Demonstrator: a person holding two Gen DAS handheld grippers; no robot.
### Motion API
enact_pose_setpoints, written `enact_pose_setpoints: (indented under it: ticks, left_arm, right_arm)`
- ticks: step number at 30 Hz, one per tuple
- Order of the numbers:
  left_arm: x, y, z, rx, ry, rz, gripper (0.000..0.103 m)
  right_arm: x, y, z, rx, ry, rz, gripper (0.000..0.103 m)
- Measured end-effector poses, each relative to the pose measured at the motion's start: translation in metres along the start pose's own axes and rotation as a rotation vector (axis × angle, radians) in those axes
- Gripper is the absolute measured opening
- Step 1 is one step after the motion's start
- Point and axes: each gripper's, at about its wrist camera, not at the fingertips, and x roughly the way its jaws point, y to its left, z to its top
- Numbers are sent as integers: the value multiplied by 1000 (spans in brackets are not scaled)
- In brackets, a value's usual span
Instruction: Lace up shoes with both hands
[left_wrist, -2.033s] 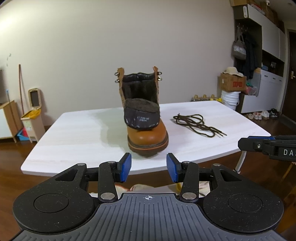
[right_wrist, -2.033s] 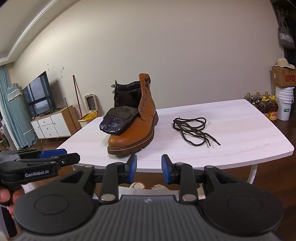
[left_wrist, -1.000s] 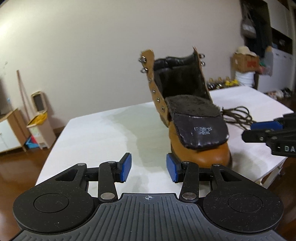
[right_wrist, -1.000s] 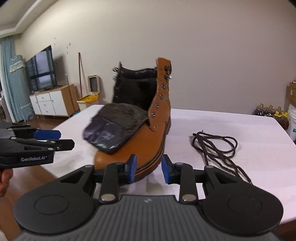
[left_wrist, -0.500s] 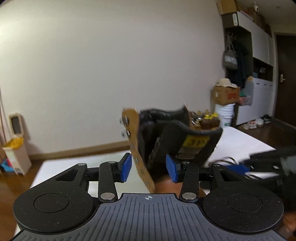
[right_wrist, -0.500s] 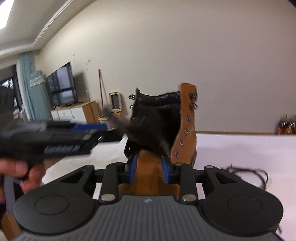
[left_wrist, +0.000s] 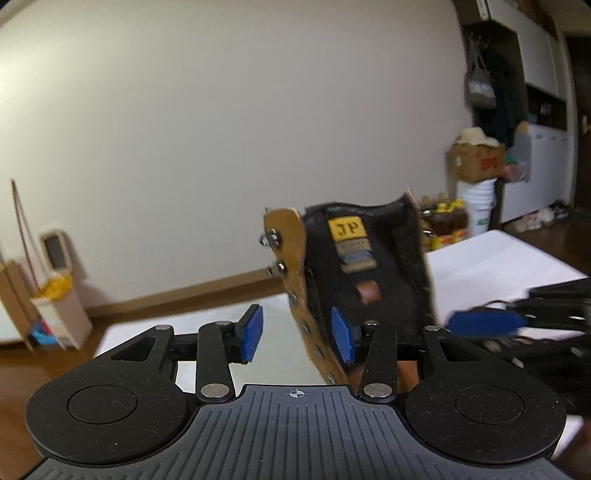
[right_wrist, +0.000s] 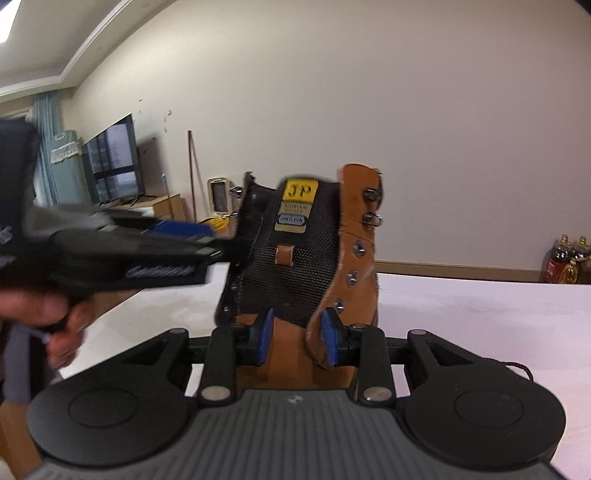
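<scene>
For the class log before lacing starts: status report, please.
Left gripper open, straddling the boot's eyelet flap. Right gripper open at the tongue. Boot unlaced. Lace on table.

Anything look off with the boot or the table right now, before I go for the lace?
Nothing damaged or spilled. The boot has no lace in its eyelets, and its tongue stands upright between flaps splayed wide. Both views are motion-blurred. Only a bit of dark lace shows on the table, past the right gripper's body.
</scene>
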Motion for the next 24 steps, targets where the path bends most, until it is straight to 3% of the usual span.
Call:
enact_pose_setpoints:
  ticks: [2, 5, 10, 14, 18, 24]
  left_arm:
    - [-2, -5, 0, -7, -2, -76, 45]
    - [6, -13, 5, 20, -5, -109, 45]
    - [27, -20, 14, 15, 12, -91, 45]
    - [21, -28, 11, 47, -11, -75, 45]
    - [8, -38, 0, 72, -2, -93, 45]
    - [-7, -48, -22, 70, 30, -109, 45]
  right_arm:
    - [-1, -4, 0, 13, -11, -9, 32]
    - [-10, -16, -6, 53, -31, -50, 32]
    - [-36, -51, -22, 144, -3, -180, 32]
    - [-63, -86, -39, 186, 27, -295, 32]
    - [-69, -100, -48, 133, 100, -284, 32]
    - [-71, -107, -46, -13, 241, -200, 30]
